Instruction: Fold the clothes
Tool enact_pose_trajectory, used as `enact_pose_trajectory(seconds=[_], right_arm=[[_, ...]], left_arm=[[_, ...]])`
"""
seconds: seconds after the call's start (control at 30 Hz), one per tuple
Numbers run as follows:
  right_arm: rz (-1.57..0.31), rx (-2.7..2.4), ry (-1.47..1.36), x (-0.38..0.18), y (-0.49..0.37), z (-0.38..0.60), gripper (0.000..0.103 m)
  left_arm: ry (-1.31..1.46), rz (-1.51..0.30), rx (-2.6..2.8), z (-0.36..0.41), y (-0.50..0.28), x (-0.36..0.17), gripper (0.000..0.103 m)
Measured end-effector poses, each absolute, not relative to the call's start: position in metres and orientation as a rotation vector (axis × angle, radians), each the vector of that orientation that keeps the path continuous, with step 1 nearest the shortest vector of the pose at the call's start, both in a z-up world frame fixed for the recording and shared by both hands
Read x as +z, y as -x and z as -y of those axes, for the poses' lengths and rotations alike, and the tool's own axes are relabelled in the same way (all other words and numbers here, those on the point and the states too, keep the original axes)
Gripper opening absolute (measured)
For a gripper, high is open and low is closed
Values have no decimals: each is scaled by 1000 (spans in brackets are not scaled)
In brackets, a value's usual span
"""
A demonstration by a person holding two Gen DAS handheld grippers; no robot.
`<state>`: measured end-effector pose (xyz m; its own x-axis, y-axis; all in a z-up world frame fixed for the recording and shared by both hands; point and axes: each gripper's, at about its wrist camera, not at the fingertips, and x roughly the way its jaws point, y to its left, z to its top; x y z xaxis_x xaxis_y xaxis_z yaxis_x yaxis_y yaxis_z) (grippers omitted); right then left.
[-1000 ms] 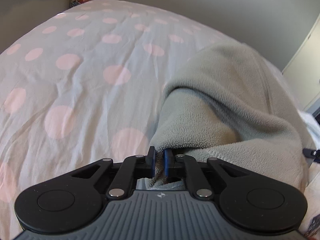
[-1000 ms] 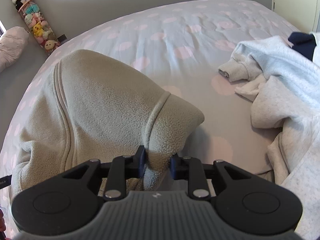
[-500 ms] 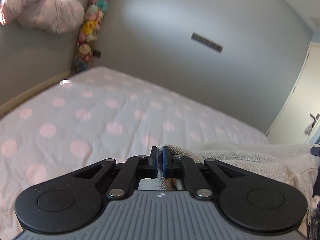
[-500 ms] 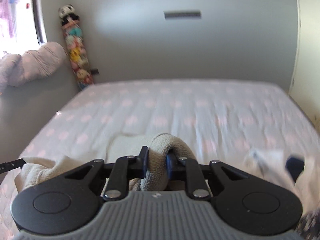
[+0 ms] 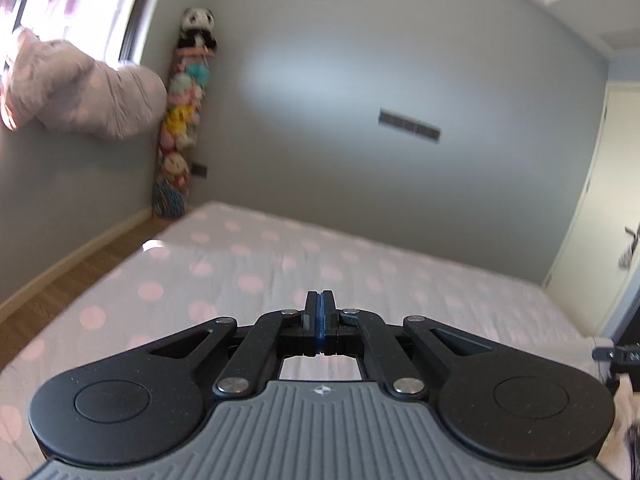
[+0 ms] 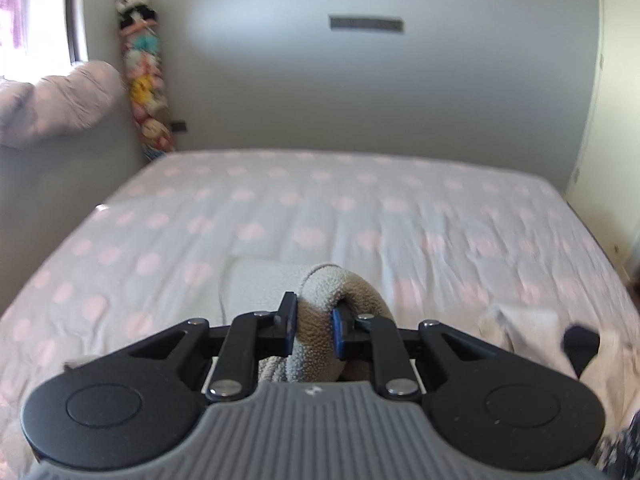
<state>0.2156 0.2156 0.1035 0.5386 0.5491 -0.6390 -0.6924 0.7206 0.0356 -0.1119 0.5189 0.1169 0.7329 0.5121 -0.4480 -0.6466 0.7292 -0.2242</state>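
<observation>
- Up front, the grey fleece garment [image 6: 320, 312] is bunched into a thick roll between the two pads of the right gripper [image 6: 314, 326], which are clamped on it with only the width of the fabric between them.
- More of the same fleece hangs below the pads and drops out of sight behind the gripper body; a paler flat part of it shows just to the left of the roll, over the bed [image 6: 280, 208].
- From the left wrist view, the left gripper [image 5: 320, 312] has its pads pressed fully together, the blue edges meeting in one line, and no cloth can be seen between them.
- Below and beyond both grippers the bed spreads out, covered in a pale sheet with pink dots.
- At the right edge of the right wrist view lies a heap of other clothes [image 6: 520, 328], pale with one dark navy piece, blurred.
- Beyond the bed stands a grey wall with a narrow dark vent [image 6: 366, 24].
- A tall column of stuffed toys [image 5: 180, 128], topped by a panda, stands in the corner.
- A dotted bundle of bedding [image 5: 80, 92] sits by the bright window at left.
</observation>
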Motion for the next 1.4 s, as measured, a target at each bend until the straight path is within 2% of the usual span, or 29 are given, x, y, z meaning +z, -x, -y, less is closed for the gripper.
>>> enact_pose_trajectory(seconds=[0.2, 0.3, 0.37, 0.47, 0.5, 0.57, 0.67, 1.0, 1.1, 1.13, 1.17, 1.27, 1.4], right_arm=[[-816, 642, 235, 48, -249, -199, 25], [-842, 644, 236, 37, -253, -193, 35], [-849, 658, 233, 35, -253, -186, 64], [-861, 705, 235, 34, -250, -177, 70], [-866, 723, 239, 33, -247, -174, 75], [-879, 747, 246, 28, -243, -166, 81], [-922, 767, 247, 12, -234, -152, 86], [-1065, 946, 90, -64, -207, -137, 86], [-1050, 980, 76, -70, -197, -148, 84], [-1045, 991, 72, -71, -194, -152, 76], [-1040, 1002, 67, -73, -191, -156, 60], [-984, 1009, 89, -65, -184, -162, 37], [-891, 1047, 79, -32, -179, -163, 30]], left_arm=[[411, -566, 524, -512, 85, 58, 0], [406, -649, 462, -502, 70, 31, 3], [403, -703, 429, -494, 64, 12, 17], [386, -785, 403, -475, 56, -15, 31], [374, -813, 400, -470, 54, -24, 33], [354, -865, 399, -460, 48, -40, 48], [329, -926, 400, -448, 42, -59, 48], [287, -983, 490, -439, 20, -86, 50], [305, -988, 524, -445, 16, -89, 46], [315, -985, 526, -447, 15, -89, 40], [322, -983, 526, -449, 15, -89, 31], [317, -978, 537, -453, 15, -86, 13], [297, -940, 555, -461, 20, -70, 11]])
